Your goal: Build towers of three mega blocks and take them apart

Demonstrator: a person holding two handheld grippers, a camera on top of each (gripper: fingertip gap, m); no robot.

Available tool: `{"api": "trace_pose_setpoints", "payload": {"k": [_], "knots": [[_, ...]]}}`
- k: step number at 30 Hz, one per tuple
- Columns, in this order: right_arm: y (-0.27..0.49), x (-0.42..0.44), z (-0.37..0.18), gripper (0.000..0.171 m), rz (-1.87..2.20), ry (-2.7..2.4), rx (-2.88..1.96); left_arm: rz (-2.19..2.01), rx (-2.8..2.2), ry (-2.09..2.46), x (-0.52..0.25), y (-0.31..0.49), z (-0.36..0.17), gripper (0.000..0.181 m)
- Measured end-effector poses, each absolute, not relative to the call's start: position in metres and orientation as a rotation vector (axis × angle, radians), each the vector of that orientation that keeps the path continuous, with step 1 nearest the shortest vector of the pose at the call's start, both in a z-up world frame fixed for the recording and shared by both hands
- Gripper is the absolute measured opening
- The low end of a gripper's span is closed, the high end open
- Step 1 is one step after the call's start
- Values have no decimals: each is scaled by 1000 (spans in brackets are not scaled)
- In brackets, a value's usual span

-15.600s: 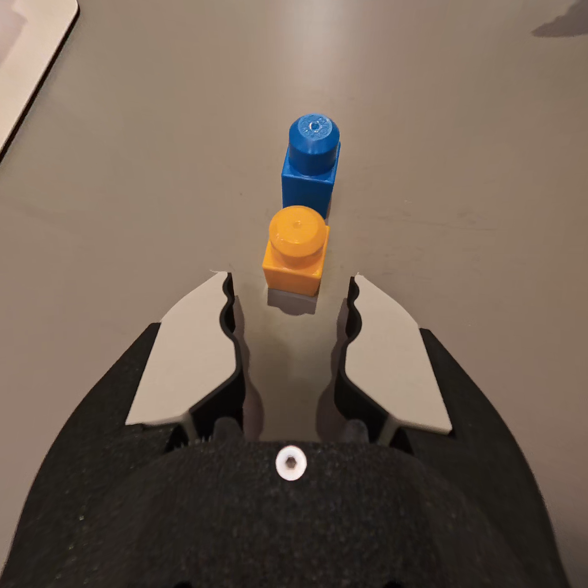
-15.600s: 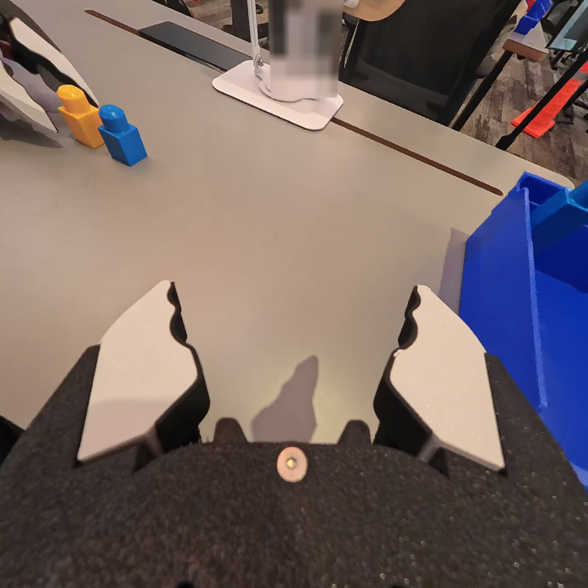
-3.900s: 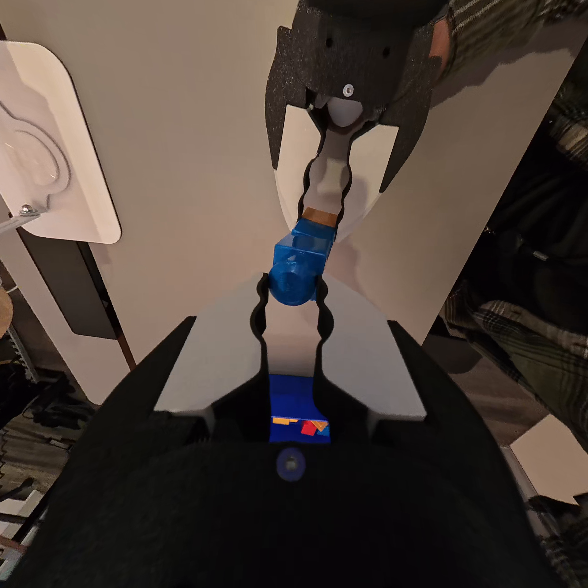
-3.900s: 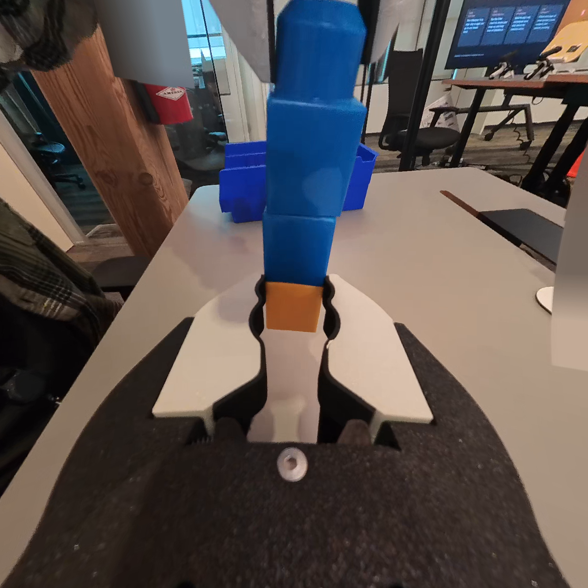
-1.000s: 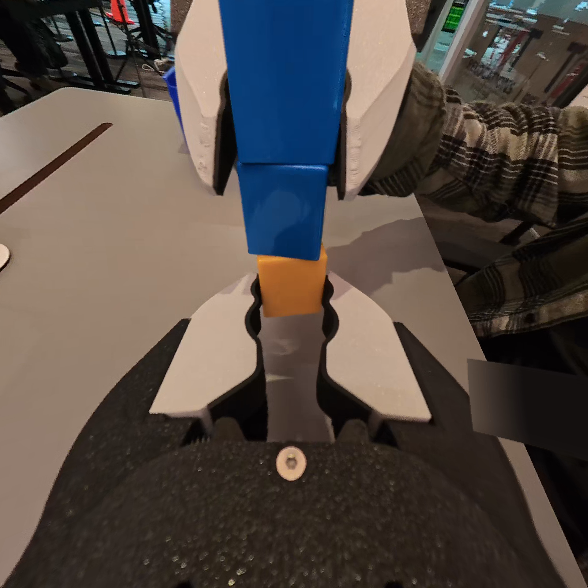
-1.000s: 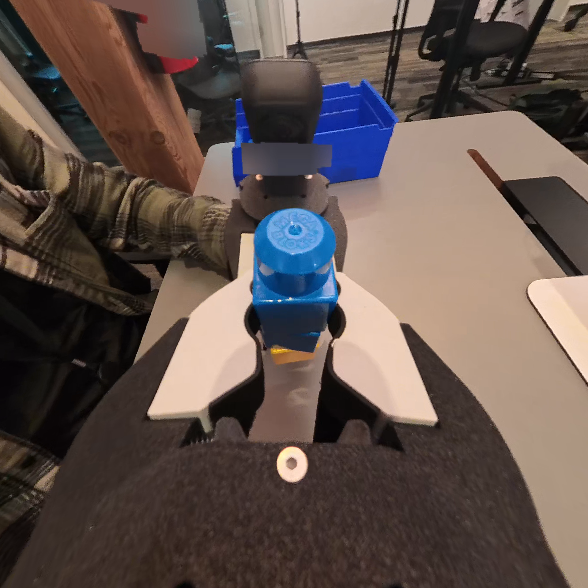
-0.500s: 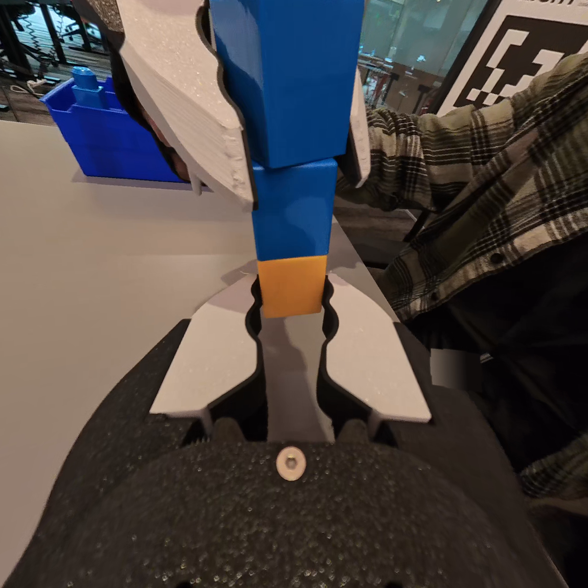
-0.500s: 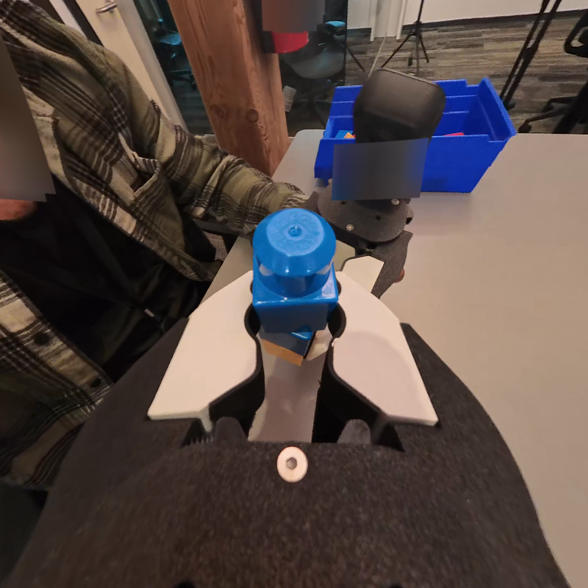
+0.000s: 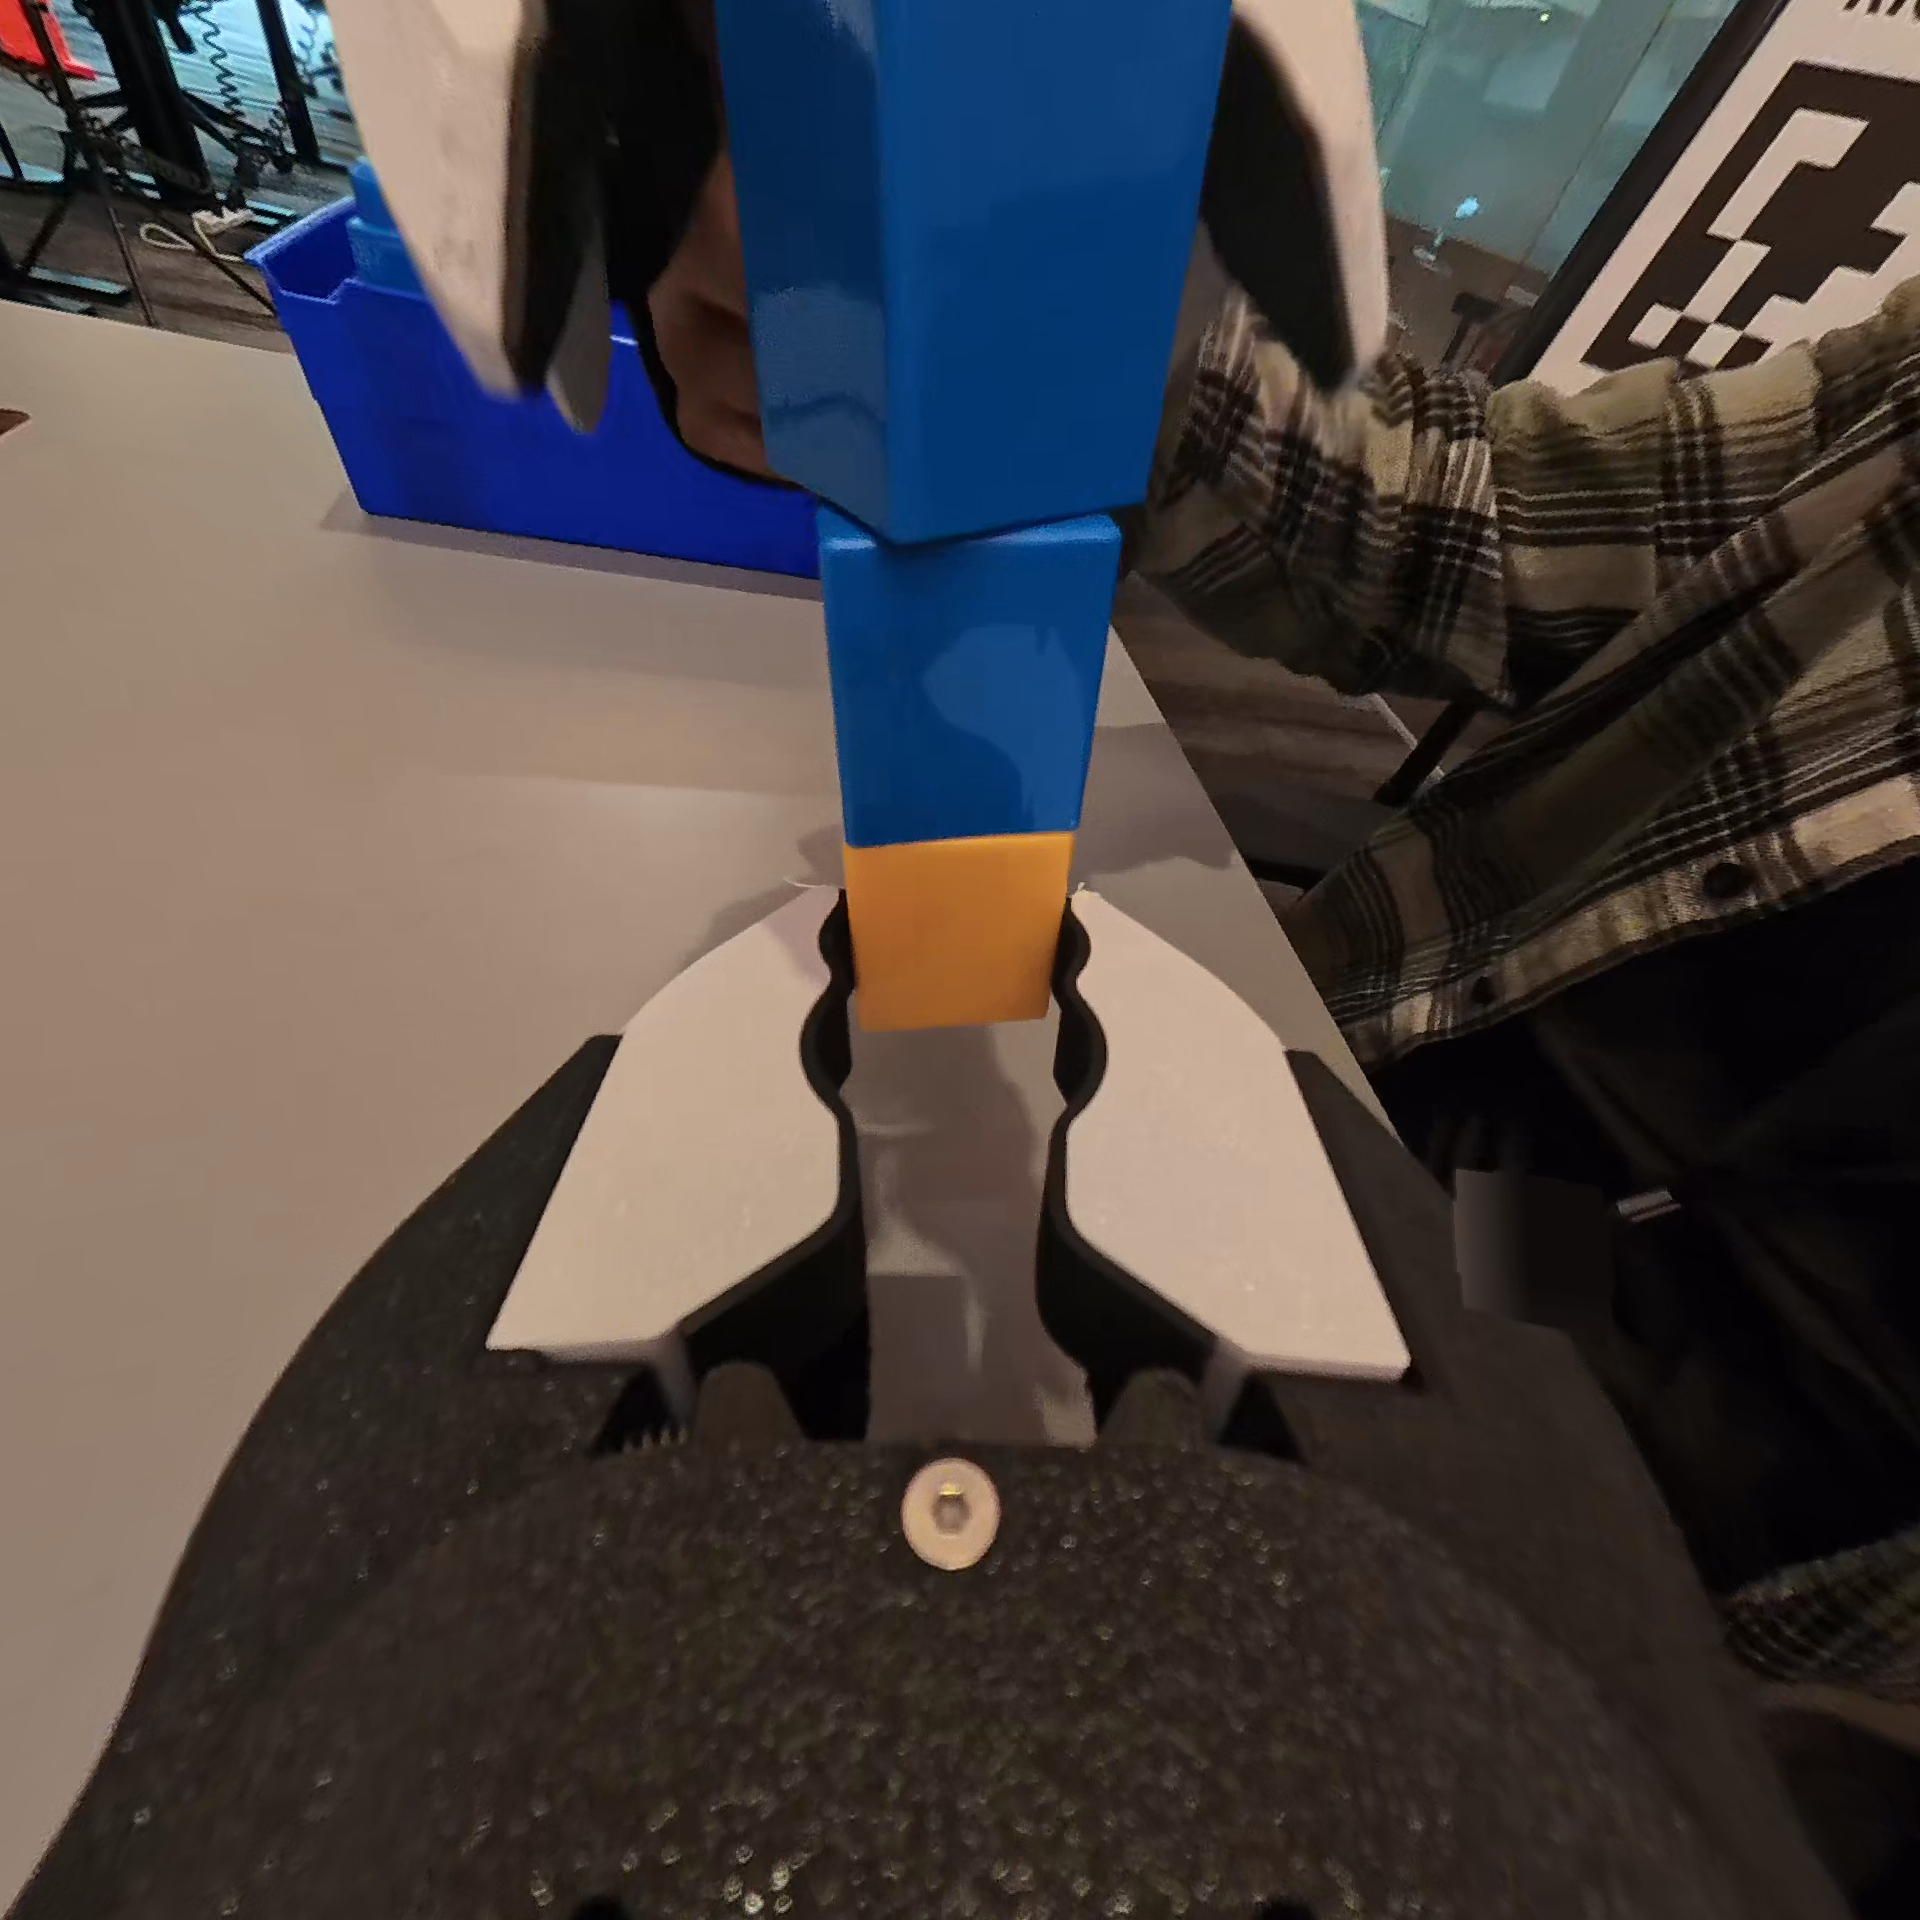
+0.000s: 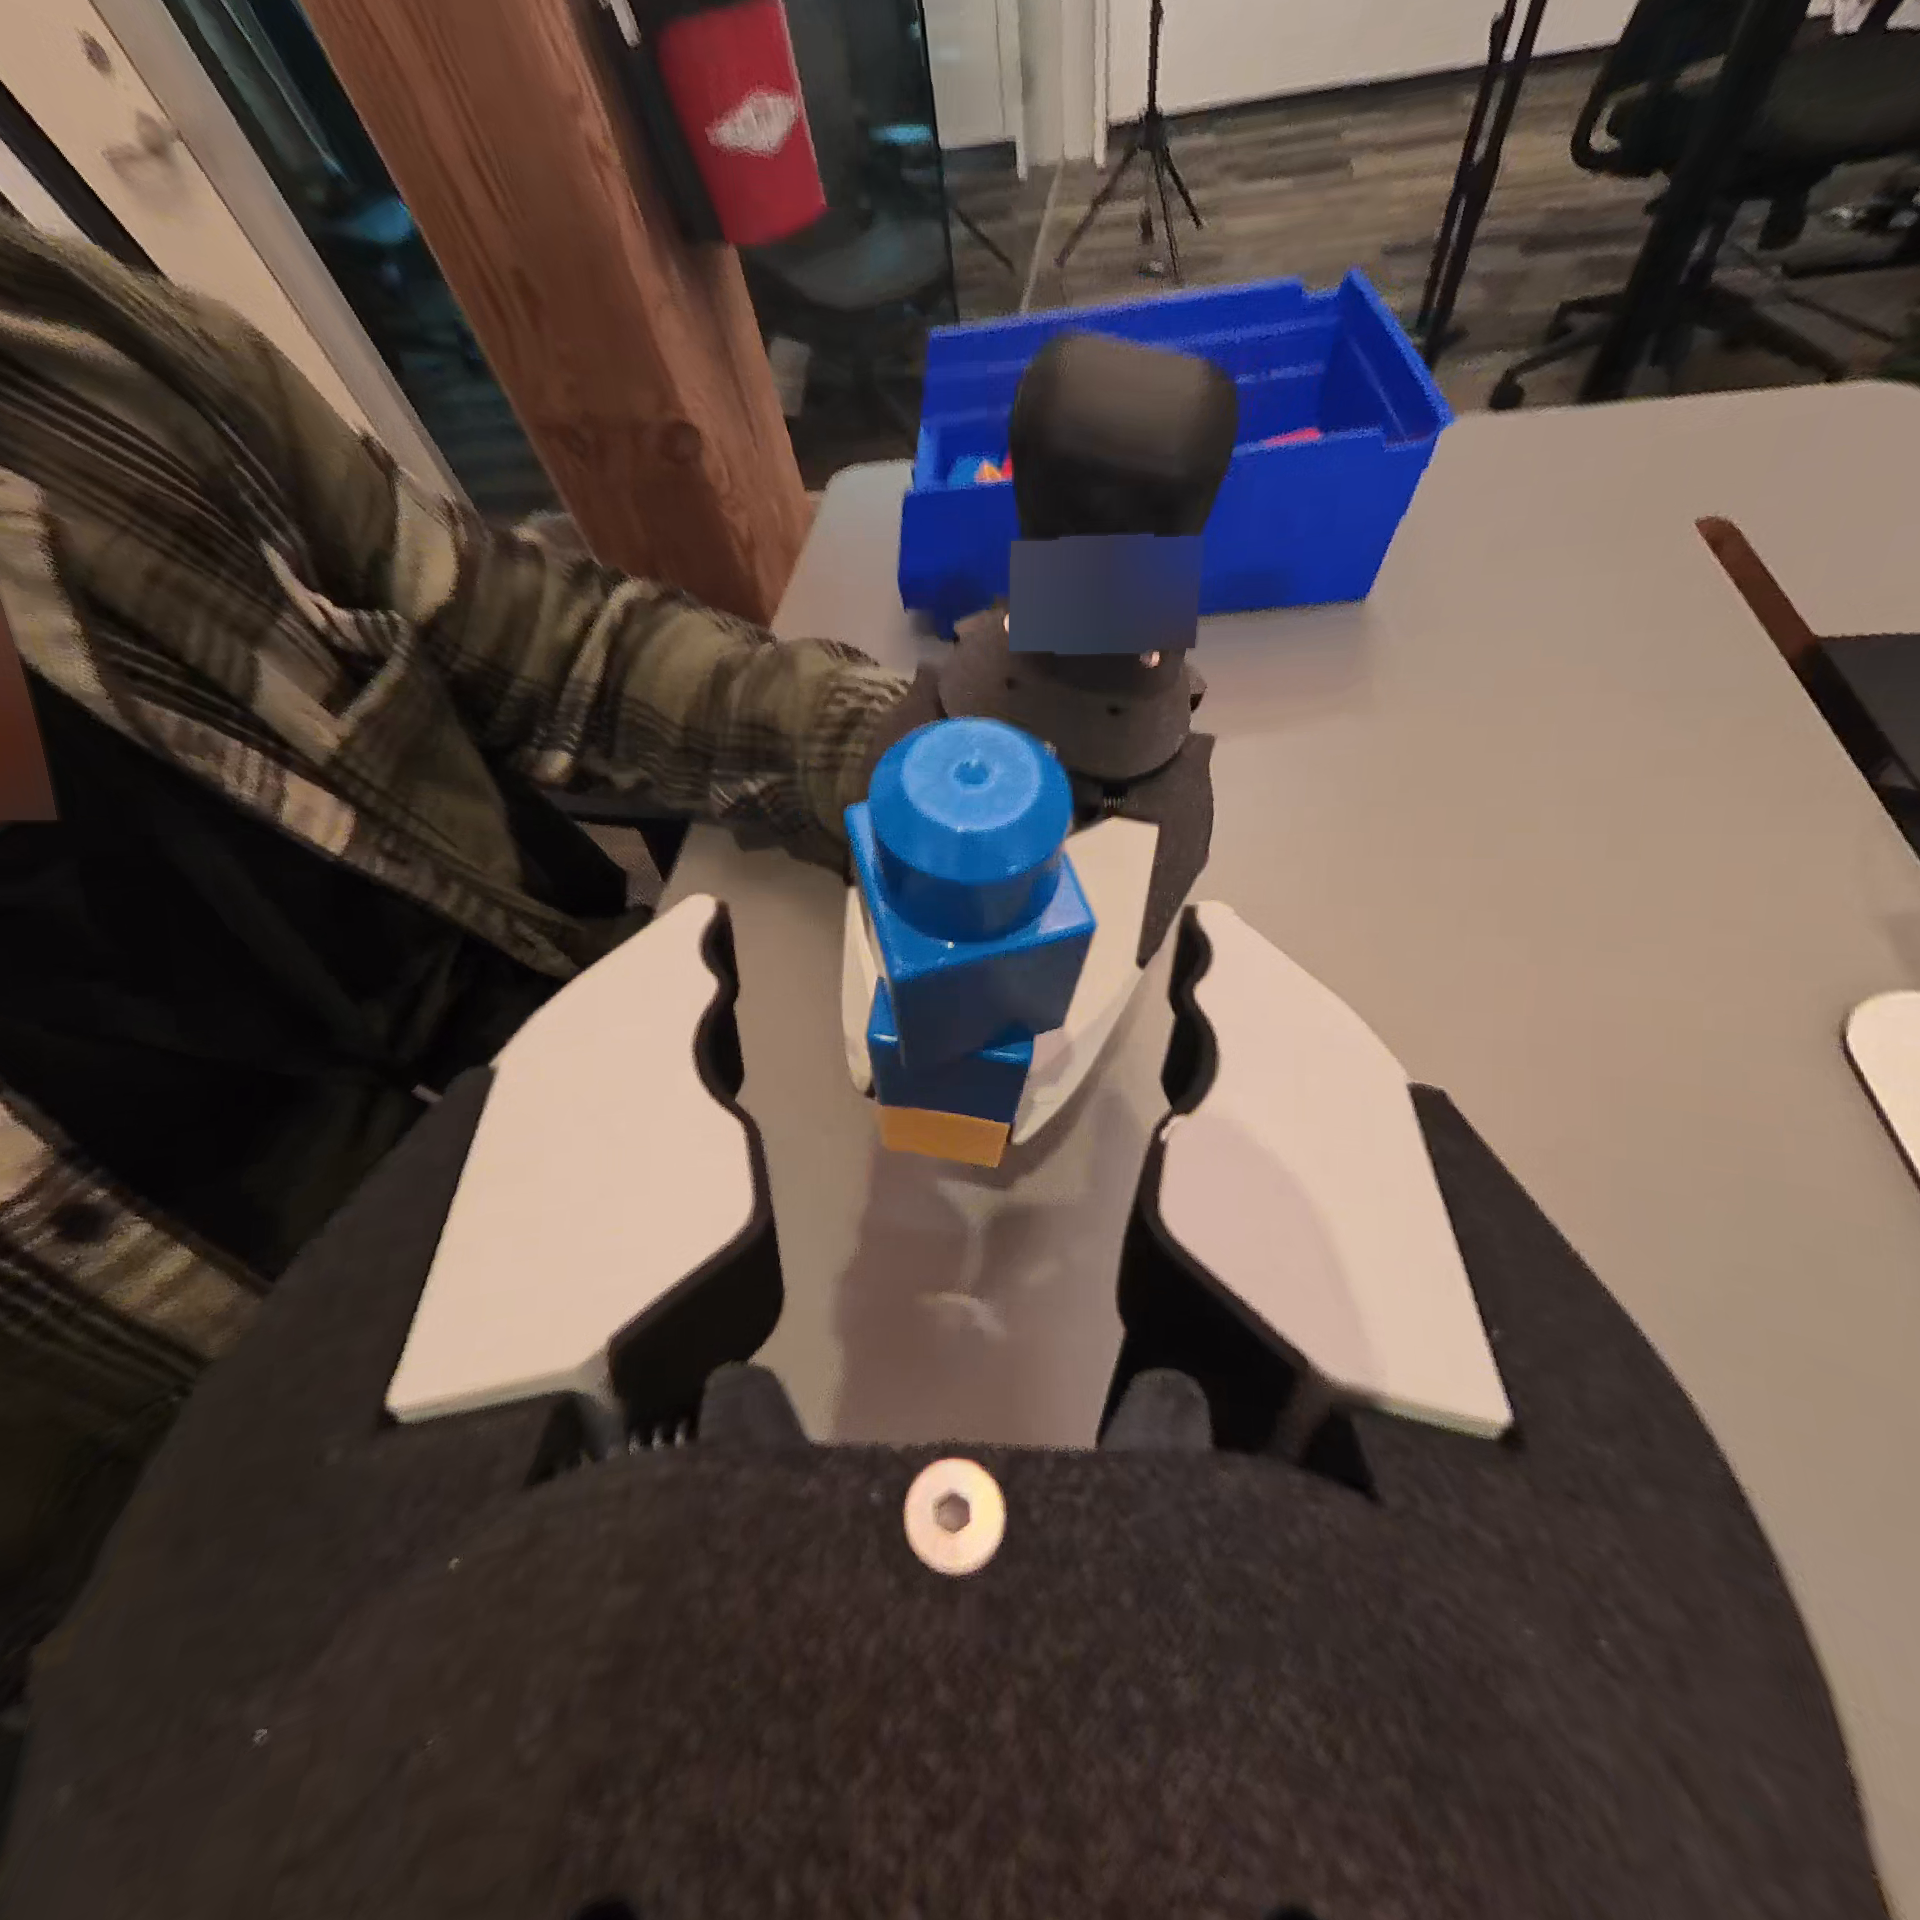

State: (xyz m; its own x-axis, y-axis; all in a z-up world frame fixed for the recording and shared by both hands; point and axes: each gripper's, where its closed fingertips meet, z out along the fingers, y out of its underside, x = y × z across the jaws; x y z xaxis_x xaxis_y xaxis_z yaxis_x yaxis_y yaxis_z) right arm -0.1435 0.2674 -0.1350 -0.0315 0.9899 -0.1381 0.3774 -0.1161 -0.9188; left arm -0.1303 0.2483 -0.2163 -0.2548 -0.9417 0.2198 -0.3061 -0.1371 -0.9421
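Observation:
A tower of three blocks stands between both grippers: an orange block [image 9: 951, 935] at the bottom, a blue block [image 9: 971, 686] in the middle and a blue block [image 9: 966, 260] on top, twisted a little. My left gripper [image 9: 951, 914] is shut on the orange block. In the right wrist view the tower shows as top blue [image 10: 971, 894], middle blue [image 10: 951, 1070] and orange [image 10: 940, 1132]. My right gripper [image 10: 954, 935] is open, with its fingers [image 10: 623, 1091] apart on either side of the top block. The left gripper [image 10: 1101, 727] shows behind the tower.
A blue bin [image 10: 1299, 520] with loose blocks stands at the far end of the grey table [image 10: 1507, 935]; it also shows in the left wrist view [image 9: 499, 447]. A person's plaid sleeve [image 10: 520, 675] lies along the table's edge. A white base [image 10: 1886, 1070] sits at the right. My hands' fingertips stand some 8 cm from each other. From either gripper's tips it is about 35 cm to the white base [image 10: 1886, 1070].
My right gripper, shut on the top blue block half a second ago, has opened and let it go. The left gripper still holds the orange block.

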Motion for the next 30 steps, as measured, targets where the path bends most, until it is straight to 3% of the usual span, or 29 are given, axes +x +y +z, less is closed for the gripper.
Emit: {"api": "trace_pose_setpoints", "payload": {"k": [5, 7, 30], "knots": [[260, -145, -122, 55, 1257, -1537, -1542, -1392, -1408, 1595, -128, 243, -220, 36], [256, -148, -126, 38, 1260, -1579, -1555, -1350, -1409, 1600, -126, 243, -222, 36], [274, -145, -127, 36, 1096, -1397, -1552, -1146, -1457, 1487, -123, 267, -224, 35]]}}
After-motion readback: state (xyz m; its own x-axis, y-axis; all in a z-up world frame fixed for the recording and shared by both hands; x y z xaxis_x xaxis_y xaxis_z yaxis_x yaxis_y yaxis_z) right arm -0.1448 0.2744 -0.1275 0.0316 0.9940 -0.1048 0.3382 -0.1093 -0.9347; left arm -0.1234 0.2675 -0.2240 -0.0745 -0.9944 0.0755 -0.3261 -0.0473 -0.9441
